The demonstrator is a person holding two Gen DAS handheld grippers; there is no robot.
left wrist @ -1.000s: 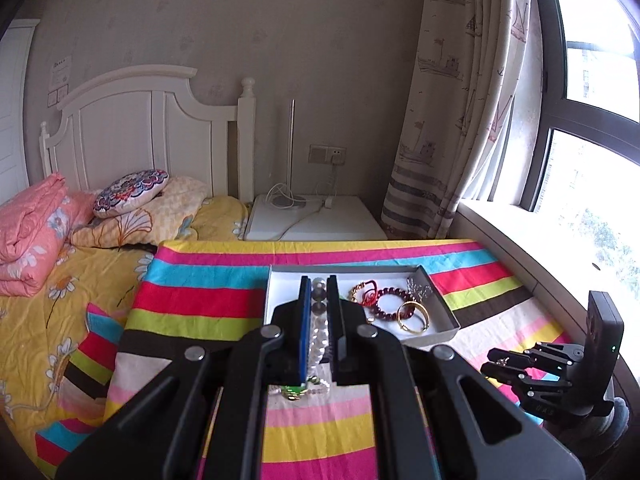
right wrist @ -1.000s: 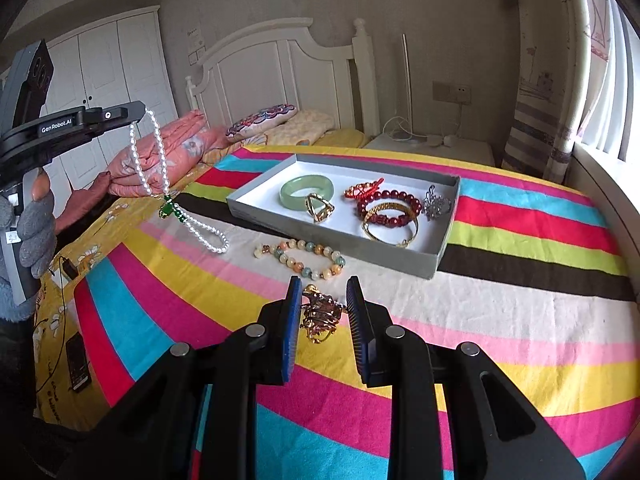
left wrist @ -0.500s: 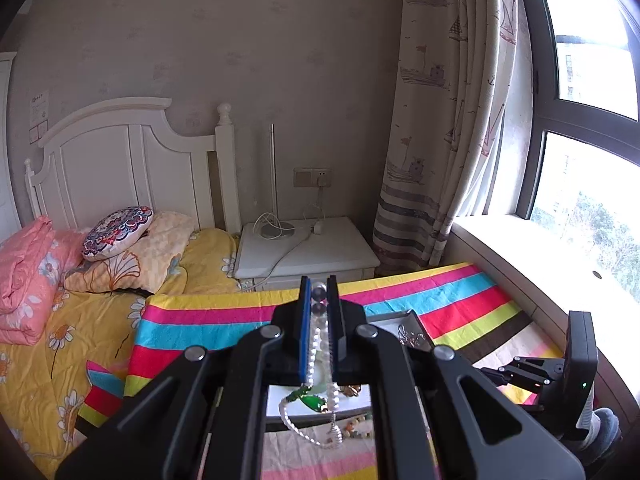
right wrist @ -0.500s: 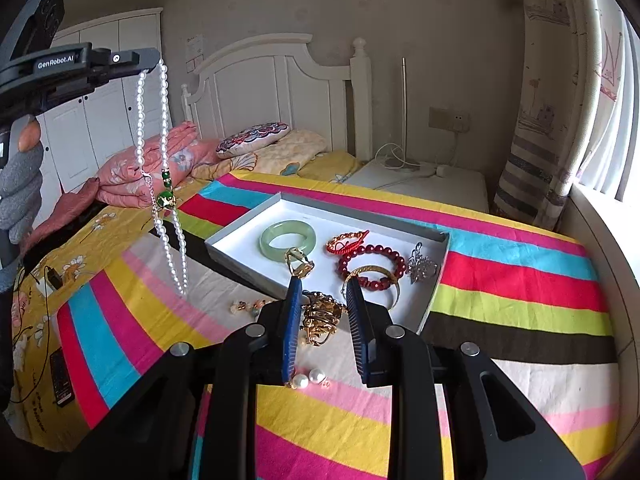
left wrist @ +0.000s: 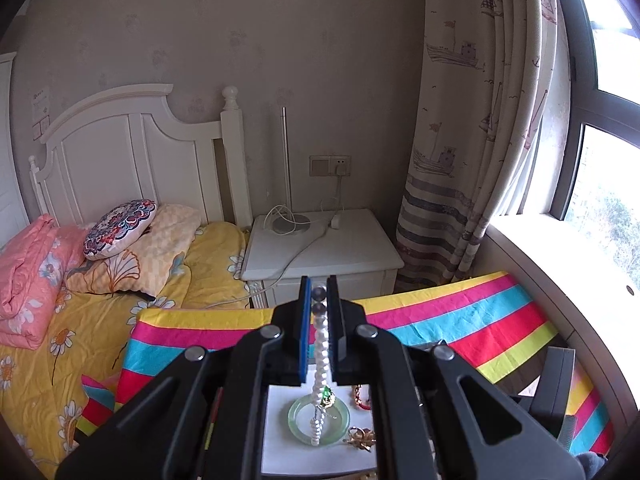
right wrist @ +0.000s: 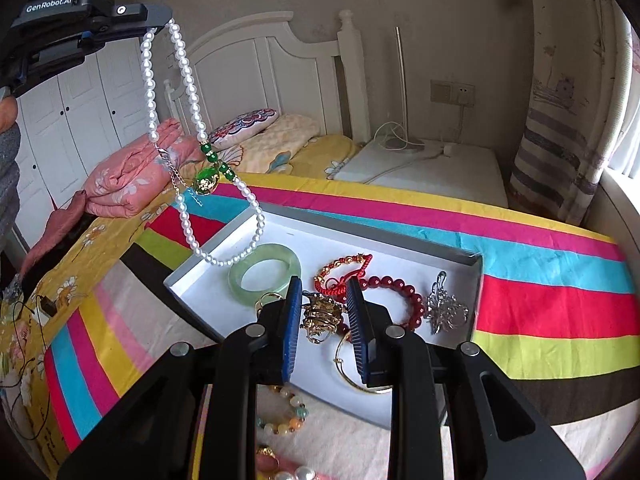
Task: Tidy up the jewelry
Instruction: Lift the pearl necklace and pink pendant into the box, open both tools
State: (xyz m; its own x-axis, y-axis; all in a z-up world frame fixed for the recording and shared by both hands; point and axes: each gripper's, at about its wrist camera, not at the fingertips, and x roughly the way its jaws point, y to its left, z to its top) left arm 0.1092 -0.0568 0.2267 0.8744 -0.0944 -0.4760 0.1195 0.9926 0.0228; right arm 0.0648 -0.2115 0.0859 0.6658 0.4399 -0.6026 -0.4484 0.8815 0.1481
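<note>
Step in hand: I am carrying two pieces to the box at once; both hang over it, neither is set down yet.
Left gripper: my fingers are clamped on the pearl necklace; in the right wrist view it dangles from the upper left of the frame, its green pendant halfway down and the bottom loop over the box's left end.
Right gripper: my fingers are closed onto a tangled gold piece, held at centre frame above the box floor.
Next move: I judge both must come lower before I let go; the necklace needs to pile up inside the walls, not trail over the rim.
Box contents: a green bangle at the left, a red cord bracelet and a dark red bead bracelet in the middle, a silver brooch at the right, a thin gold bangle near the front wall.
Outside the box: a mixed-stone bracelet and some pearls lie on the striped cloth at the bottom of the frame, still to be sorted.
</note>
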